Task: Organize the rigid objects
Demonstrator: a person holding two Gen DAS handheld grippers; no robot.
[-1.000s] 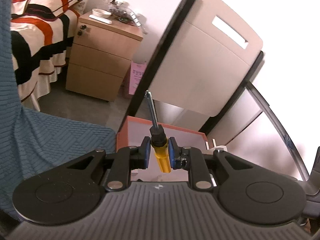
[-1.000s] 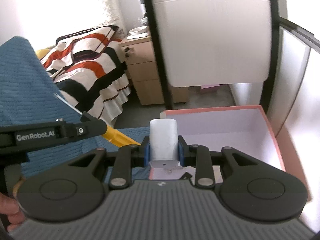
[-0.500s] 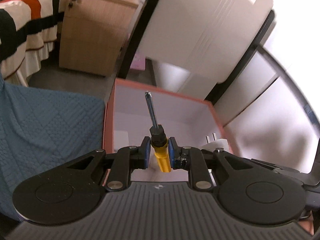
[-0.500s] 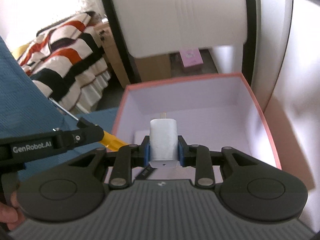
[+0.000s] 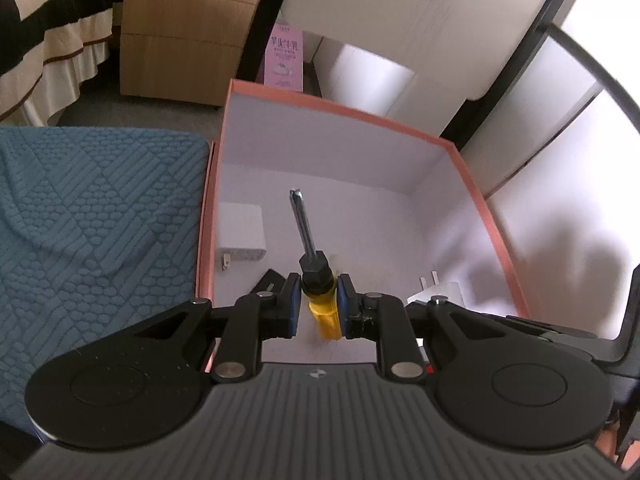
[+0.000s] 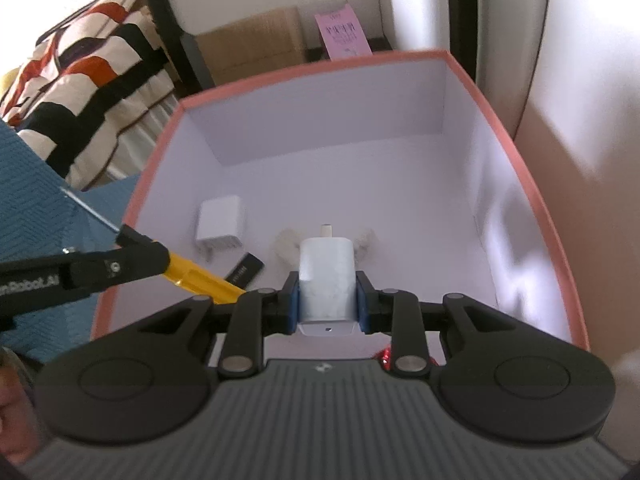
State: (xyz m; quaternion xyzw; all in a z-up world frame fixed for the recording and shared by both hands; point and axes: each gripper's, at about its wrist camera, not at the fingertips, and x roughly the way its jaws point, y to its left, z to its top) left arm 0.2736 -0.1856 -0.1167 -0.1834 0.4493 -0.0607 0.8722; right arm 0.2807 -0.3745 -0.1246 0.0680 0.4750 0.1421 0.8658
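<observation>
My left gripper [image 5: 317, 300] is shut on a yellow-handled screwdriver [image 5: 322, 308], whose metal shaft points forward over the pink box [image 5: 400, 124]. In the right wrist view my right gripper [image 6: 327, 300] is shut on a white charger plug [image 6: 327, 276], held just above the white floor of the pink box [image 6: 312, 66]. On that floor lie another white charger [image 6: 220, 224] and a small black stick [image 6: 245, 270], both near the left wall. The left gripper [image 6: 120, 268] with the yellow handle [image 6: 200, 278] reaches in from the left.
A blue quilted cloth [image 5: 88, 220] lies left of the box. Behind stand a wooden bedside cabinet [image 5: 188, 28], a striped bedspread [image 6: 80, 72], a pink carton [image 5: 284, 56] and white panels with black frames [image 5: 440, 20]. A hand [image 6: 12, 400] shows at the lower left.
Both grippers have sunk toward the box and tipped further down, each keeping its object. The box interior now fills both views, and the charger and black stick inside have come into sight.
</observation>
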